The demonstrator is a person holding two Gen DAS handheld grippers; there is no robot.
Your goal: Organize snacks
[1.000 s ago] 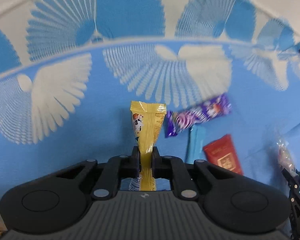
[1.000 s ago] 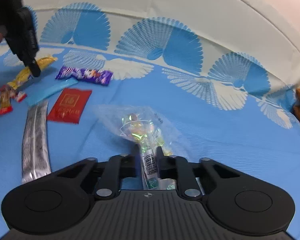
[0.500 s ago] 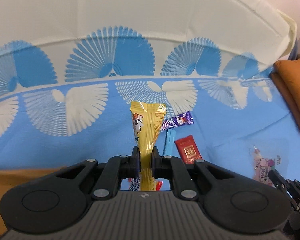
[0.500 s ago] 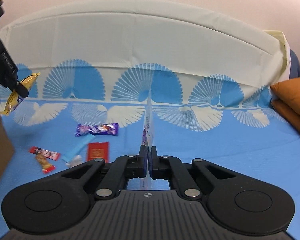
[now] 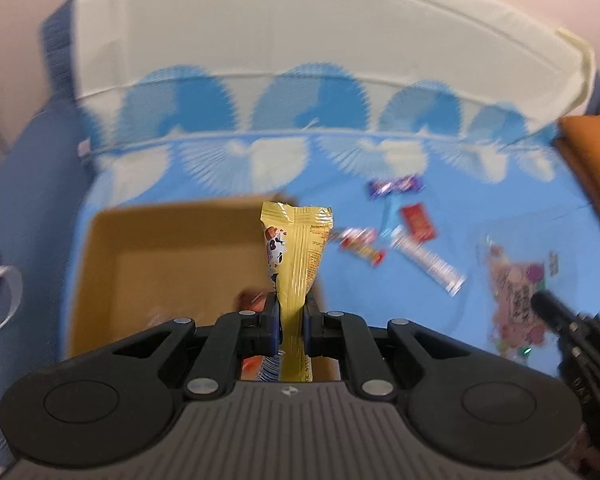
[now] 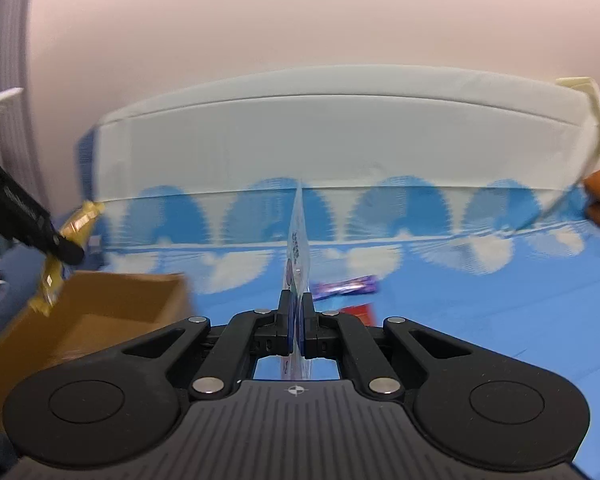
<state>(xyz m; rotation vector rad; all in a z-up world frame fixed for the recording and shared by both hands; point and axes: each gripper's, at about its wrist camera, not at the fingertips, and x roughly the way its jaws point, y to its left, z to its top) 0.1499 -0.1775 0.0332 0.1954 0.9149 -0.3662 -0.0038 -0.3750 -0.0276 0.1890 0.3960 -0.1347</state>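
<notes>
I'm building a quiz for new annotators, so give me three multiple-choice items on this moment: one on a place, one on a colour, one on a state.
1. What lies below the left gripper?
A. orange cushion
B. cardboard box
C. white pillow

2. What colour is the snack packet in the left gripper?
A. yellow
B. green
C. purple

3. What state is the right gripper in?
A. wide open
B. shut on nothing
C. shut on a clear bag

Answers:
1 B: the cardboard box fills the left wrist view under the fingers.
2 A: the yellow packet stands up between the fingers.
3 C: the clear candy bag, seen edge-on, is pinched between the closed fingers.
</notes>
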